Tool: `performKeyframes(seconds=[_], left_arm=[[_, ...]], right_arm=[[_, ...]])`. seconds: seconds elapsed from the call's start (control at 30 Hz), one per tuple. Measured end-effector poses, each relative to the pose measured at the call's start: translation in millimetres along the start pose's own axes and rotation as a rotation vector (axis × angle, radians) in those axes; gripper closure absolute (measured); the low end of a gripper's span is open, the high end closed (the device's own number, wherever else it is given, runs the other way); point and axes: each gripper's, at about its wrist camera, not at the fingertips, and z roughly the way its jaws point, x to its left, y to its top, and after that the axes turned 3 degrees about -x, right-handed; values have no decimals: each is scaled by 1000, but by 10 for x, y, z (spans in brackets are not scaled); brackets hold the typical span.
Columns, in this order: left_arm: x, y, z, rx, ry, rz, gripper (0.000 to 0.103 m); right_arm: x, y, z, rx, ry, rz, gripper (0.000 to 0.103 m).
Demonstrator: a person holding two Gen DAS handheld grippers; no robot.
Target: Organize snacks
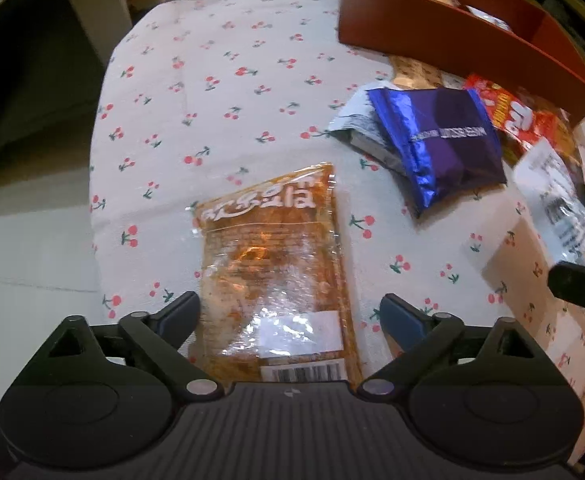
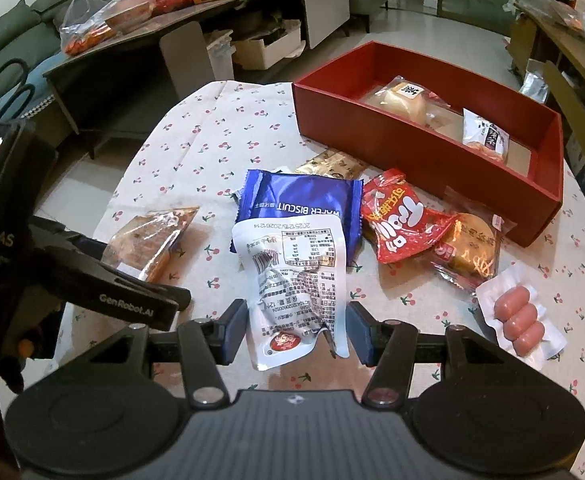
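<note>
The left gripper (image 1: 290, 312) has its fingers (image 1: 180, 312) spread wide on either side of an orange clear-wrapped snack packet (image 1: 276, 272) that lies flat on the cherry-print tablecloth (image 1: 212, 100); neither pad presses on it, though the left pad sits just beside its edge. The right gripper (image 2: 297, 326) has its fingers (image 2: 234, 330) drawn in on a white pouch with printed text (image 2: 292, 292), pinching its lower part so the pouch hangs over the cloth. Taking the red box (image 2: 424, 152) as landmark: the orange packet is well to its left, near the table's left edge, with bare cloth between. The blue wafer biscuit pack (image 2: 300, 204), a red snack bag (image 2: 400, 220) and a wrapped round cake (image 2: 468, 252) lie just in front of the box; the sausage pack (image 2: 518, 316) sits further forward, right.
</note>
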Motion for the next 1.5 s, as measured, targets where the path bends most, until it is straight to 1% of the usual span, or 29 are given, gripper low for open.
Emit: performKeyframes(seconds=[0.03, 0.07, 0.1, 0.17, 0.3, 0.4, 0.47, 0.57, 0.7, 0.83, 1.13, 1.17, 1.23, 1.27, 1.33, 1.37, 1.4, 1.47, 1.5], left_arm=[[2, 0, -8, 0, -14, -5, 13], [6, -8, -35, -2, -19, -12, 19], [14, -12, -60, -9, -17, -10, 27], [29, -9, -86, -10, -8, -14, 35], [87, -10, -118, -14, -23, -40, 40], [116, -6, -152, -18, -46, -57, 42], [120, 1, -191, -32, -46, -61, 42], [69, 23, -290, -65, -48, -43, 42], [-17, 57, -400, -98, -68, -18, 42], [-60, 60, -520, -131, -87, -5, 42], [-151, 118, -745, -231, -81, 26, 44], [-160, 132, -757, -239, -82, 28, 47], [-179, 160, -771, -248, -86, 34, 71], [-188, 178, -773, -247, -96, 35, 74], [-212, 207, -753, -243, -99, 43, 73], [-223, 210, -729, -241, -96, 49, 72], [-225, 203, -705, -236, -99, 53, 67], [-204, 177, -645, -218, -99, 44, 66], [-179, 168, -616, -205, -97, 34, 59]], right_arm=[[-2, -5, -1, 0, 0, -1, 47], [-3, -4, -3, -1, -1, 0, 47], [-2, -2, -7, -3, -2, 0, 47], [4, 4, -18, -11, -1, -3, 47], [30, 2, -30, -20, -2, -15, 47], [33, 1, -35, -24, -6, -15, 47], [31, 8, -49, -33, -6, -14, 47], [27, 21, -78, -50, -9, -13, 47], [20, 26, -85, -58, -17, -10, 47], [23, 40, -136, -85, -25, -6, 47], [5, 60, -266, -151, -60, 31, 47], [-1, 67, -275, -156, -63, 35, 47], [-12, 81, -287, -164, -67, 44, 47], [-18, 87, -292, -168, -68, 46, 47], [-27, 101, -285, -169, -71, 49, 47], [-36, 102, -273, -165, -73, 50, 47], [-46, 102, -261, -160, -74, 53, 47], [-60, 98, -244, -151, -76, 55, 47], [-67, 97, -242, -149, -76, 56, 47]])
